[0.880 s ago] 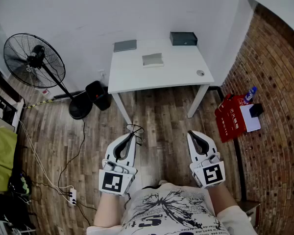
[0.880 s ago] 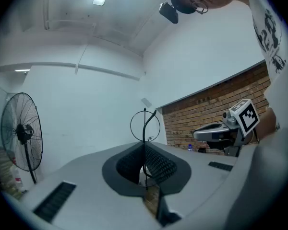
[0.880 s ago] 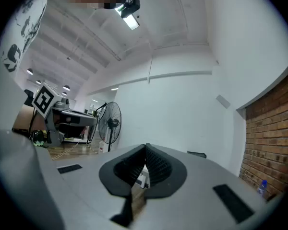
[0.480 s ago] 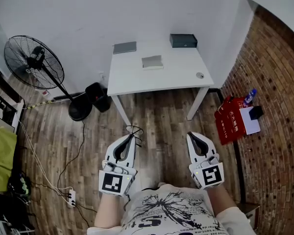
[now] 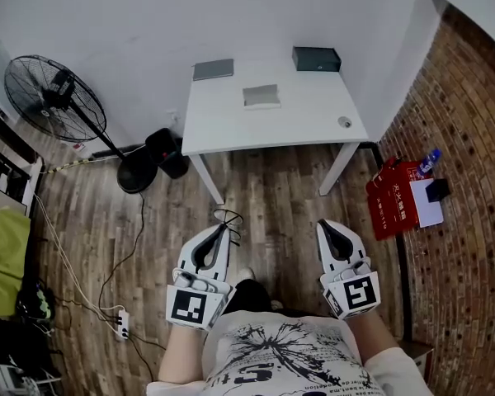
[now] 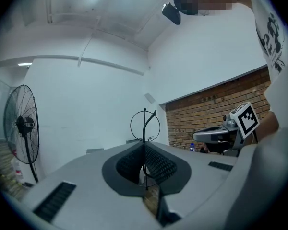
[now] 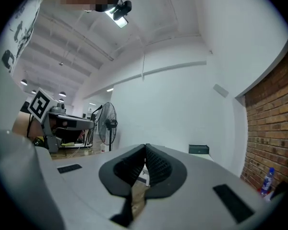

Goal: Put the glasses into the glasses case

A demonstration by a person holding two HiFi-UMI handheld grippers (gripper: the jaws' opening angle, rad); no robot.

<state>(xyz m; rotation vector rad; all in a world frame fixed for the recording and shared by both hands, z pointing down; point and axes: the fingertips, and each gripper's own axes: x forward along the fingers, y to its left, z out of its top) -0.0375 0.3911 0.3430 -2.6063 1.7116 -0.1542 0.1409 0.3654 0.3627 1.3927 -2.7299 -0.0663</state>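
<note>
Thin black wire glasses [image 5: 228,219] stick out of the tips of my left gripper [image 5: 223,229], which is shut on them; in the left gripper view one round lens rim [image 6: 145,125] stands above the closed jaws of the left gripper [image 6: 145,146]. My right gripper [image 5: 322,225] is shut with nothing in it, as the right gripper view [image 7: 145,148] confirms. Both hang over the wooden floor, well short of the white table [image 5: 313,130]. On the table lie a pale rectangular case [image 5: 261,96], a dark box [image 5: 317,58] and a flat grey item [image 5: 212,69].
A standing fan [image 5: 62,93] and a black bin [image 5: 167,155] are left of the table. Red packages [image 5: 393,200] lie by the brick wall [image 5: 470,180] on the right. A cable and power strip [image 5: 122,330] run along the floor at the left. A small round object [image 5: 344,122] sits near the table's right edge.
The head view has shifted a little, so the table sits slightly further right in frame, and a dark leg shows between the grippers. Both grippers keep their pose and grip.
</note>
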